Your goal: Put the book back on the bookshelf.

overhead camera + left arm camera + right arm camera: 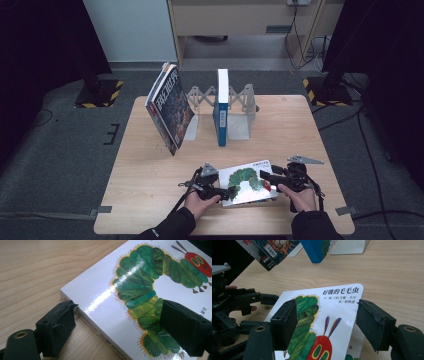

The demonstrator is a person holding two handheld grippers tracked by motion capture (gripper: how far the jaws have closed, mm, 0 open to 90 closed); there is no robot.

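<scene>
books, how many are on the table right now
3. The caterpillar book lies flat at the near edge between both grippers. The dark book leans at the rack's left, and the blue book stands upright in the rack.

A lab: tripod feet (97, 94) with hazard tape, trailing floor cables (372, 150).

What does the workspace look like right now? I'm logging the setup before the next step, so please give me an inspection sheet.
Surface: light wooden table, flat, bare around the books.
Job's things: white caterpillar picture book lying flat at the near edge.
Clutter: dark-covered book leaning against a grey metal folding bookend rack; blue-spined white book upright in it.
Grippers: left gripper and right gripper open, jaws straddling opposite edges of the picture book.
Cables: black cables across the floor at right.
Surroundings: grey floor, black stands with striped bases, pale cabinet behind.
</scene>
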